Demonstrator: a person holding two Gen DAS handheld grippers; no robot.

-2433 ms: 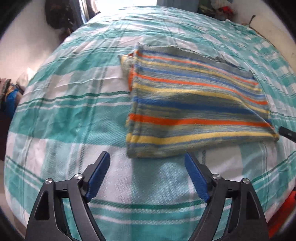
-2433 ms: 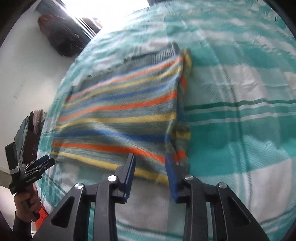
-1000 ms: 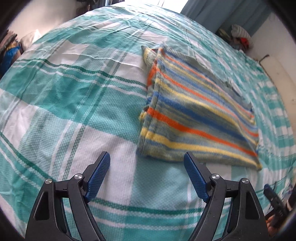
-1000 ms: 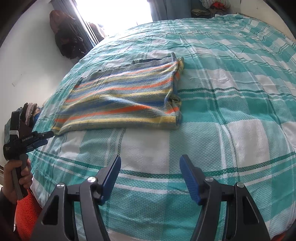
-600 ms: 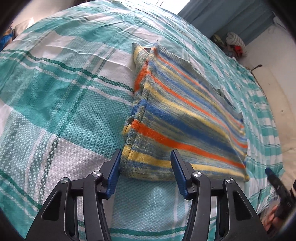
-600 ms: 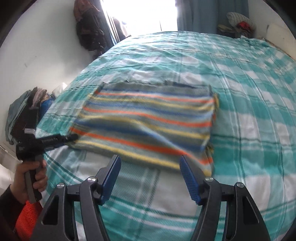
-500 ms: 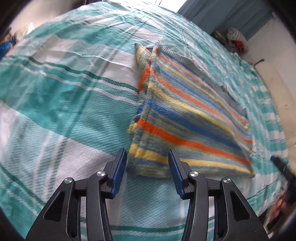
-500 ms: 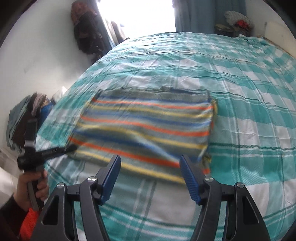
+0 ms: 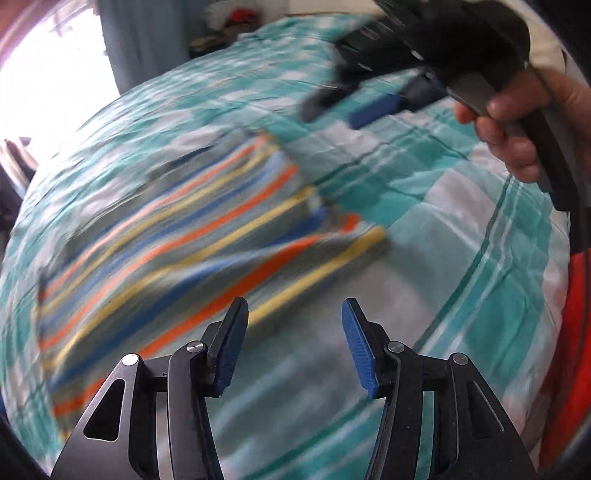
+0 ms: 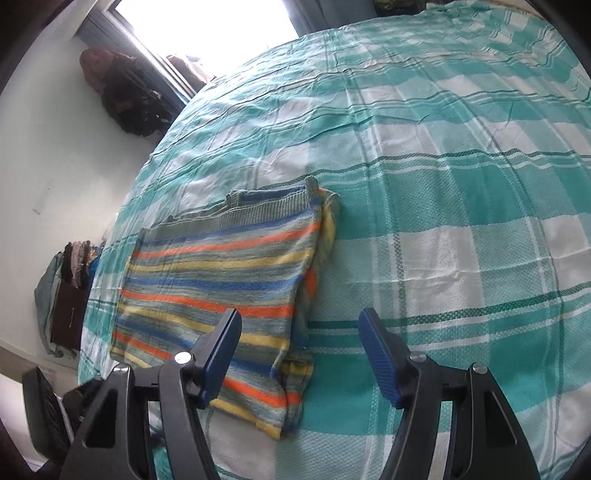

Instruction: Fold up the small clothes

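A striped knit sweater (image 10: 225, 288) in orange, yellow, blue and grey lies folded flat on the bed. It shows blurred in the left wrist view (image 9: 177, 243). My left gripper (image 9: 293, 341) is open and empty, just off the sweater's near edge. My right gripper (image 10: 299, 354) is open and empty, above the sweater's near right corner. The right gripper, in a hand, also shows in the left wrist view (image 9: 373, 99), beyond the sweater's far corner.
The bed is covered by a teal and white checked sheet (image 10: 461, 192). A window (image 10: 207, 29) and dark hanging clothes (image 10: 129, 96) stand at the bed's far side. A pile of clothes (image 10: 70, 291) sits on the floor to the left.
The left gripper has swung round to the sweater's other side and opened wider, with strong blur. The right gripper has moved over the sweater's right corner. The sweater lies as before.
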